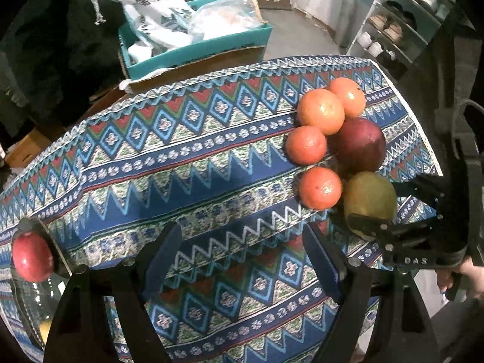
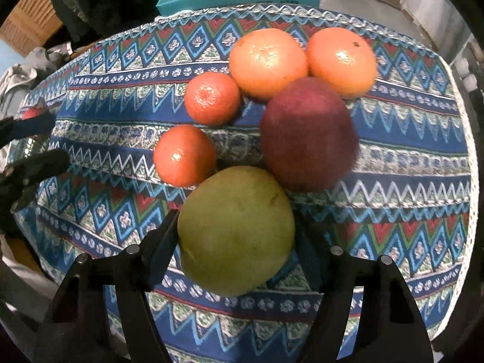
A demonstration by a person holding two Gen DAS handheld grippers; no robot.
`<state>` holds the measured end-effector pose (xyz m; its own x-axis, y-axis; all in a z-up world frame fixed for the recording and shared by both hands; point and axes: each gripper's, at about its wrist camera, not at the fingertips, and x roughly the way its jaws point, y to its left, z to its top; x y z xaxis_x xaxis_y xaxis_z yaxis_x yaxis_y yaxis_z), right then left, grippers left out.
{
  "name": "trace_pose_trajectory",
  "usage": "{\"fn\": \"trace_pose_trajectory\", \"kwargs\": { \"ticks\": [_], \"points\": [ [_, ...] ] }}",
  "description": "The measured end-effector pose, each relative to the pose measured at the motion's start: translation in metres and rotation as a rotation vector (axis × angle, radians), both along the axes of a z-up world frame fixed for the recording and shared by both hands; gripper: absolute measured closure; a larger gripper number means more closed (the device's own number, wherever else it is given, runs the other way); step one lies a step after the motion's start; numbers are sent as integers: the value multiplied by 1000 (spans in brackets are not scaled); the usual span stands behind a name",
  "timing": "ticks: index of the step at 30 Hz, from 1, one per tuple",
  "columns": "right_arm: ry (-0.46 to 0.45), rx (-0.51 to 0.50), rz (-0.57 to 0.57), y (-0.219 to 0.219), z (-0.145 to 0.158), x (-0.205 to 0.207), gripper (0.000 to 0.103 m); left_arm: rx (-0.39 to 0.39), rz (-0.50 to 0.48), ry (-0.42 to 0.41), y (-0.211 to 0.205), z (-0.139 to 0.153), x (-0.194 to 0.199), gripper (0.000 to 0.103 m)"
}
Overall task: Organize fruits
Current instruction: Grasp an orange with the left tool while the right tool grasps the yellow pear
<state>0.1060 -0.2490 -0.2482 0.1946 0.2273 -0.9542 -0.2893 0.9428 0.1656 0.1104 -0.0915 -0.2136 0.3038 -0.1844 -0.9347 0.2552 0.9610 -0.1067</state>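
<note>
A cluster of fruit lies on the patterned tablecloth [image 1: 181, 157]: several oranges [image 1: 320, 110], a dark red apple [image 1: 360, 145] and a green-yellow pear [image 1: 370, 196]. In the right wrist view my right gripper [image 2: 236, 230] is shut on the pear [image 2: 236, 254], a finger pressing each side, with the apple [image 2: 308, 133] and oranges [image 2: 267, 62] just beyond it. My left gripper [image 1: 242, 236] stands open over bare cloth to the left of the cluster, with nothing between its fingers. A red fruit [image 1: 31, 257] rests at the rim of a glass bowl [image 1: 21, 308] at the lower left.
Behind the table stands a teal box [image 1: 196, 45] stuffed with plastic bags. A shelf with shoes [image 1: 390, 30] is at the back right. The table's edge runs close behind the oranges. A person's hand [image 1: 462, 275] holds the right gripper's handle.
</note>
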Motion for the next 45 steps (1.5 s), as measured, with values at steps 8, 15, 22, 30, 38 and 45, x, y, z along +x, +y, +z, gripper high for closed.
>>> {"fn": "trace_pose_trajectory", "kwargs": {
  "ticks": [8,15,22,30,38,45],
  "points": [
    [-43,9,-70,-44,21,-12,31,-27,-27,31,-29,-14,13,20],
    [-71,-2,-128,-75,29,-12,31,-34,-64,70,-56,-28,24,20],
    [-83,9,-157,-95,30,-9,31,-52,-72,100,-69,-42,34,20],
    [-83,21,-171,-98,27,-6,31,-80,-74,124,-82,-55,39,20],
    [-86,23,-167,-96,28,-3,31,-109,-101,149,-88,-64,37,53],
    [-124,20,-147,-90,36,-3,31,-72,-100,92,-78,-51,28,55]
  ]
}}
